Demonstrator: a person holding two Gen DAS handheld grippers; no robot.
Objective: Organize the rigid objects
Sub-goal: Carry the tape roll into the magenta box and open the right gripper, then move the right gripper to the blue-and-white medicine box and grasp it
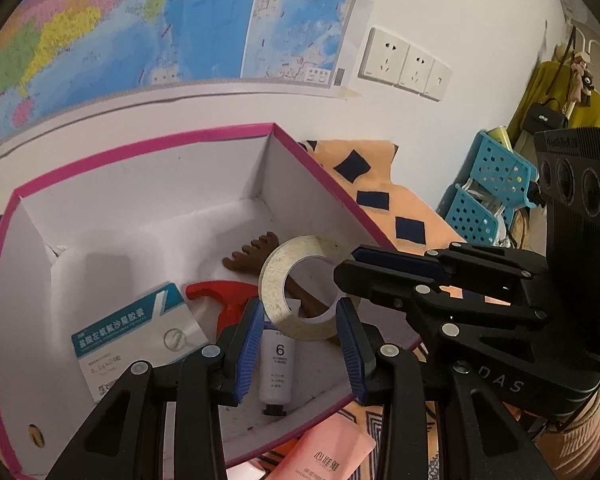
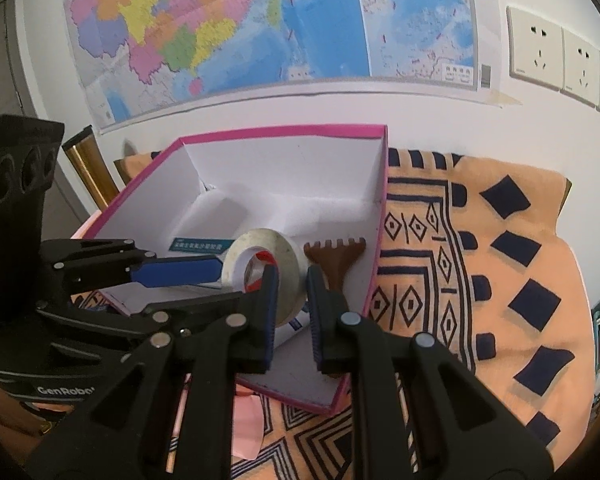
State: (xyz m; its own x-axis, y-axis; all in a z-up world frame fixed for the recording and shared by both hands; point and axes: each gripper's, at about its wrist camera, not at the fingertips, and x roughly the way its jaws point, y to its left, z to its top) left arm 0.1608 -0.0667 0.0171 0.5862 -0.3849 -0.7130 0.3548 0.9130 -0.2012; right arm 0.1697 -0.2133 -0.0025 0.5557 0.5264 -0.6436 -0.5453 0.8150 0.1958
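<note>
A: Item one, right gripper (image 2: 291, 312): pads pinched on the wall of the tape roll (image 2: 265, 268), one finger through the core, one outside. Held upright, inside the pink-edged box (image 2: 284, 133), toward its near right part.

B: Left gripper (image 1: 298, 344)?

A: Jaws wide, nothing between the pads. It hangs over the box's near edge, above a white tube (image 1: 277, 364) marked 6. The tape roll stands just beyond its fingertips.

B: Other contents of the box?

A: A blue-and-white carton (image 1: 140, 332) lying toward the box's left wall; a red plastic piece (image 1: 224, 300) beside it, partly covered by the left finger; a brown comb-like tool (image 2: 336, 258) against the box's right wall.

B: Anything hard to make out?

A: The comb's handle runs under the tape roll and the right gripper; its end is hidden. The tube's cap sits in shadow. The carton's small print is unreadable. A pink packet (image 1: 328, 452) outside the box's near edge is cut off by the frame.

B: Edges and room?

A: The box's far half is bare white floor with a moulded step. Its walls rise tall all round. To the box's right lies open patterned cloth (image 2: 480, 280); behind it, a wall with a map (image 2: 260, 28).
</note>
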